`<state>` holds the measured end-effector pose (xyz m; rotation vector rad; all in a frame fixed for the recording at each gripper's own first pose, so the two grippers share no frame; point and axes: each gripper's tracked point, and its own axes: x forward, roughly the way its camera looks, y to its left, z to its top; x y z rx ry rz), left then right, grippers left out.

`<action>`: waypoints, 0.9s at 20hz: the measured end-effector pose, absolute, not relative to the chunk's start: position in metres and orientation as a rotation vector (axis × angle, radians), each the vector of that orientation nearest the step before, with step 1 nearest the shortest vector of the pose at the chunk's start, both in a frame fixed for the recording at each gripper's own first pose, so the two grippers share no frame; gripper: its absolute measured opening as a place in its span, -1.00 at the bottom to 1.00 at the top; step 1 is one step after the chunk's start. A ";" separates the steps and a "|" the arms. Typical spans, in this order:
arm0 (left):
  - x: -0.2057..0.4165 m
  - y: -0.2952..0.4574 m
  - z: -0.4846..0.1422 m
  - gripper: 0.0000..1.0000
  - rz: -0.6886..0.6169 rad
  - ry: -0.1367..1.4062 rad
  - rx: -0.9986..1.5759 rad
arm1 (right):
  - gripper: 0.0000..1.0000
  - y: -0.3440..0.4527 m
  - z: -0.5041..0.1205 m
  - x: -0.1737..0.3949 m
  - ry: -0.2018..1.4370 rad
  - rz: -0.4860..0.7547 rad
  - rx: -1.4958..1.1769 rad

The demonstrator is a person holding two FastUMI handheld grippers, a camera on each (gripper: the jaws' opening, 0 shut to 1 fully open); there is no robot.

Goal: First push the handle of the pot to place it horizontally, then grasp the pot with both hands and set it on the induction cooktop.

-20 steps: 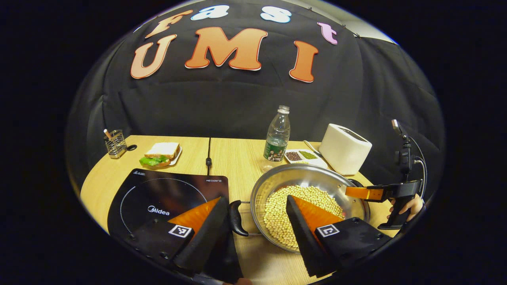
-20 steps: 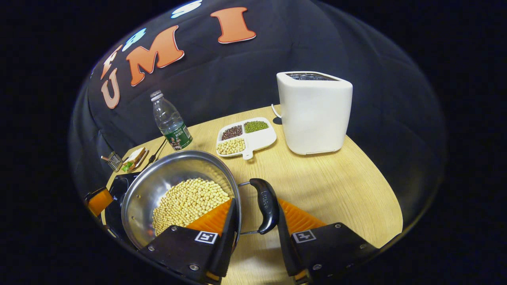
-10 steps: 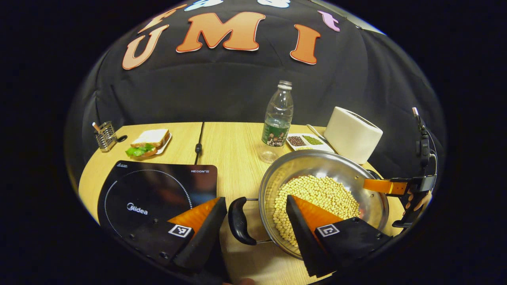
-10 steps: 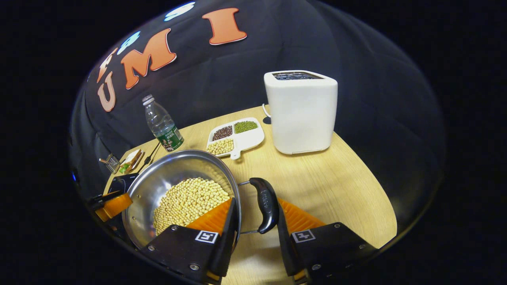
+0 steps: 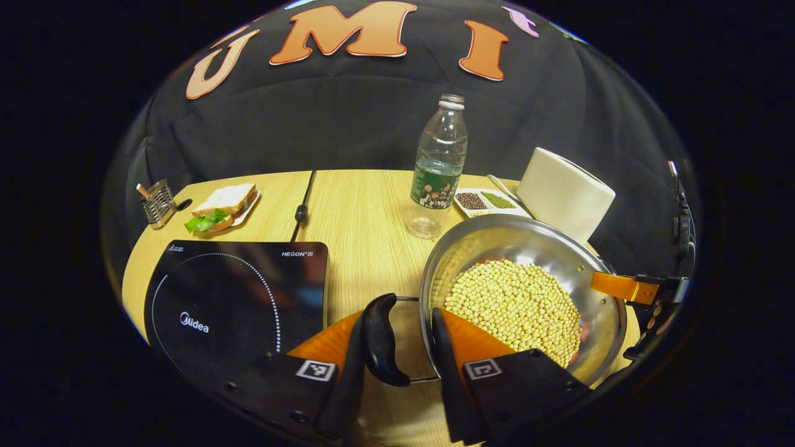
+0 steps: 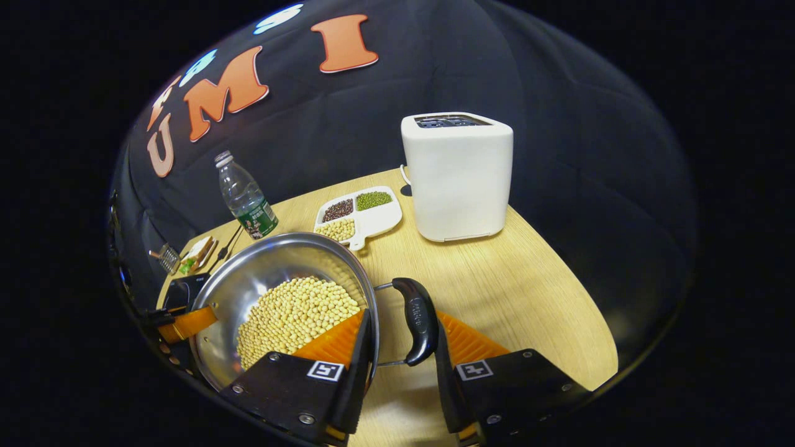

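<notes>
Left gripper: black housings with screws, each bearing a square black-and-white fiducial tag; wedge-shaped fingers with ribbed inner faces. Right gripper: same housings, tags, screws; seen from the left gripper view, cabled upright mast.

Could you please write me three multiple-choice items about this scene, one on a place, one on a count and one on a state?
1. Where does the water bottle stand?
A. on the table behind the pot
B. on the induction cooktop
C. on top of the toaster

2. How many compartments of the divided tray hold beans?
A. one
B. three
C. five

3. Where is the pot now?
A. centred on the cooktop
B. lying upside down
C. off the cooktop, to its right in the left gripper view

Answers:
1 A, it stands on the wood beyond the pot's rim.
2 B, dark, green and pale beans fill one each.
3 C, the cooktop's glass is bare.
</notes>
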<state>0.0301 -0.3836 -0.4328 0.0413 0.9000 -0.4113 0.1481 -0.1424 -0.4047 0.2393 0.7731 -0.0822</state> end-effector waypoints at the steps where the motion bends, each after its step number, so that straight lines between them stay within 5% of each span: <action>1: 0.029 -0.382 -0.433 0.25 -0.414 0.906 0.051 | 0.00 -0.140 -0.405 0.146 0.781 -0.095 0.257; 3: 0.030 -0.381 -0.429 0.21 -0.419 0.911 0.035 | -0.10 -0.139 -0.396 0.143 0.760 -0.105 0.245; 18: 0.060 -0.282 -0.315 0.14 -0.396 0.764 -0.010 | -0.04 -0.040 -0.287 0.134 0.633 -0.044 0.247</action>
